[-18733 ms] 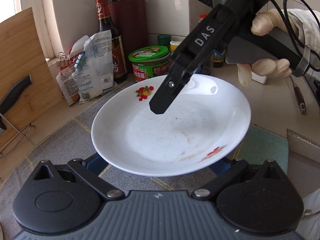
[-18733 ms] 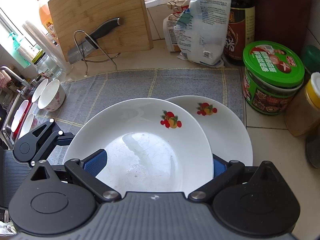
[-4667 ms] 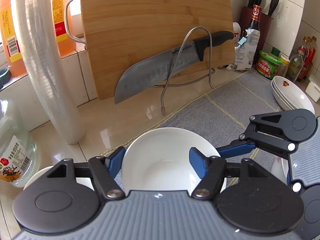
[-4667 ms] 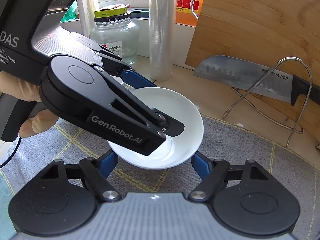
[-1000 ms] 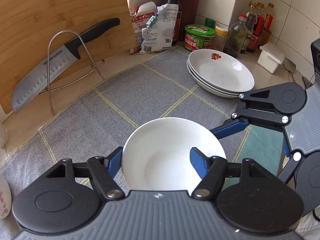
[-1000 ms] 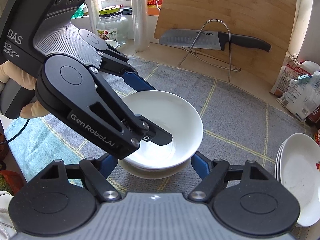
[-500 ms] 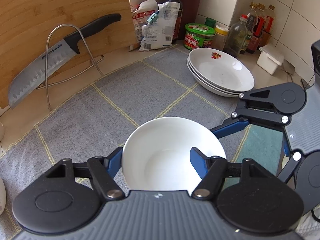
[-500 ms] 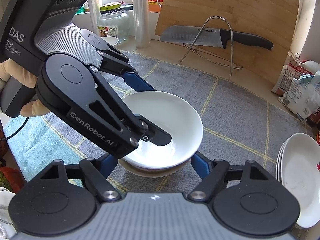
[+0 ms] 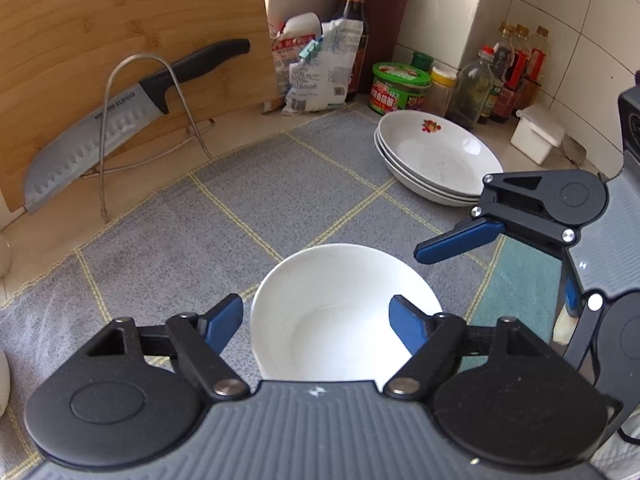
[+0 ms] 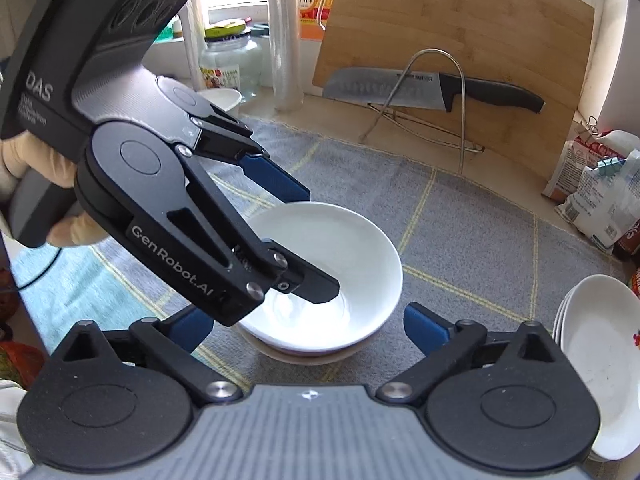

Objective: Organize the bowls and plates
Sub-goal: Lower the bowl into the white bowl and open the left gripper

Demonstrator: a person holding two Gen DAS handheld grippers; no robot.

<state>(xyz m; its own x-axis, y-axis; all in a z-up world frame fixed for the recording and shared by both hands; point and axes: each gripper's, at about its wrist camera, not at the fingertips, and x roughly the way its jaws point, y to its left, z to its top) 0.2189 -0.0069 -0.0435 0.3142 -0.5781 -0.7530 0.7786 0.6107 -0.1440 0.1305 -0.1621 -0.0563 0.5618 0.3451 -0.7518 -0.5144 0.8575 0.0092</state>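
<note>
Your white bowl [image 10: 332, 272] sits nested in a second bowl [image 10: 312, 354], whose rim shows just beneath it, on the grey checked mat [image 9: 248, 208] near the counter's front edge. A stack of plates [image 9: 436, 160] with a red fruit print rests farther back on the same mat, well apart from the bowls, beside a green-lidded jar [image 9: 400, 88].

Your left gripper [image 9: 316, 320] straddles the near wall of the white bowl: one blue finger is outside the rim, the other hangs inside the bowl. Its jaws are opening, and neither pad presses on the rim, so the bowl is between them but not held. Your gloved hand [image 10: 24, 168] holds that tool.

Your right gripper [image 10: 308, 330] points at the stacked bowls from the front. Its jaws are opening too, spread wide on either side of the bowls with clear gaps, holding nothing.

Behind the mat, a knife [image 9: 120, 116] lies across a wire stand [image 9: 160, 100] that props up a wooden cutting board [image 9: 120, 12]. A clipped bag [image 9: 316, 76] and a dark sauce bottle [image 9: 356, 36] stand next to it.
</note>
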